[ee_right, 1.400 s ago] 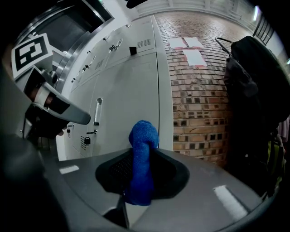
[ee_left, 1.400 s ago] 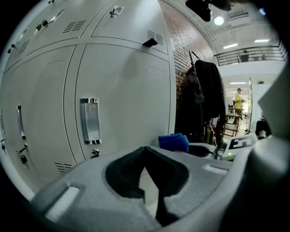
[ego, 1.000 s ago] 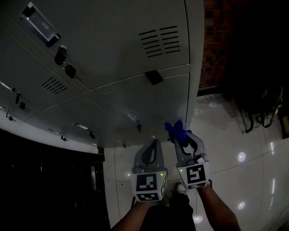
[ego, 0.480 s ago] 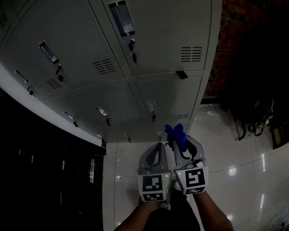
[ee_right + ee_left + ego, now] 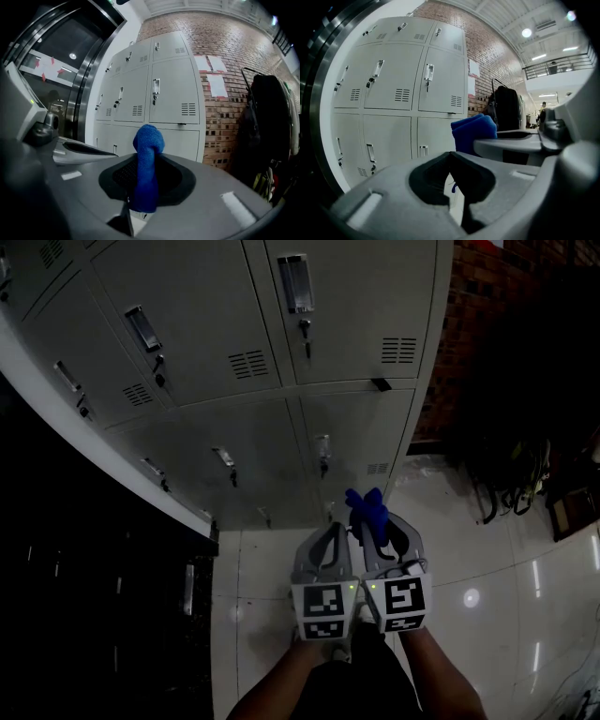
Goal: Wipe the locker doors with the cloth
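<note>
Right gripper view: the right gripper [image 5: 147,157] is clamping the cloth [image 5: 147,140], its long axis along the jaws, tip toward the locker doors [image 5: 173,89]. The left gripper [image 5: 450,157] is sitting closed and empty, now closer alongside.

The cloth [image 5: 146,159] is fuzzy, matt blue terry; the right gripper [image 5: 146,180] is smooth matt grey plastic. The locker doors [image 5: 356,296] look like smooth painted metal, the near floor [image 5: 469,559] is glossy tile, and the brick wall [image 5: 469,334] at right is rough.

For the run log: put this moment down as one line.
right gripper: shut on blue cloth | left gripper: shut, empty | locker doors: ahead, not touched
</note>
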Demonstrator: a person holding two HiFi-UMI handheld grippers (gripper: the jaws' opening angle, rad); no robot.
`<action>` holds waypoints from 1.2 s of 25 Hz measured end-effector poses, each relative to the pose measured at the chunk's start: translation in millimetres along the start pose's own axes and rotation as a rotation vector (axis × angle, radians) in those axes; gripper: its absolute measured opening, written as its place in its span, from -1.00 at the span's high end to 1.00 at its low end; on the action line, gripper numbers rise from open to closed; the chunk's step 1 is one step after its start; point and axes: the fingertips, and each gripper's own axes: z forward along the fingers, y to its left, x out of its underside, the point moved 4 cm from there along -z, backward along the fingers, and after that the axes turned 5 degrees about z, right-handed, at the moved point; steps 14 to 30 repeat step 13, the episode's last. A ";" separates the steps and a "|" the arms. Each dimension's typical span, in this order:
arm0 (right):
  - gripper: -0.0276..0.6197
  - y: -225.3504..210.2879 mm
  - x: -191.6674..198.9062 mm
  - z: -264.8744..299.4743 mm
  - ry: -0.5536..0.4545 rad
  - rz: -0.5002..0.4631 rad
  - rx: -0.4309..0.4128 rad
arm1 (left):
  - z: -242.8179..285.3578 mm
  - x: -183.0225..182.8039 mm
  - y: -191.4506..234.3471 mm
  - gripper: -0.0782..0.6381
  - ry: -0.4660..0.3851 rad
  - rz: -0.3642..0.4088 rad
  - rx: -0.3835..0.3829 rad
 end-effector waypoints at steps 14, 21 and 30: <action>0.66 17.1 -8.4 -28.3 -0.004 -0.006 0.018 | -29.6 -5.8 -11.9 0.77 -0.018 0.002 0.030; 0.66 17.1 -8.4 -28.3 -0.004 -0.006 0.018 | -29.6 -5.8 -11.9 0.77 -0.018 0.002 0.030; 0.66 17.1 -8.4 -28.3 -0.004 -0.006 0.018 | -29.6 -5.8 -11.9 0.77 -0.018 0.002 0.030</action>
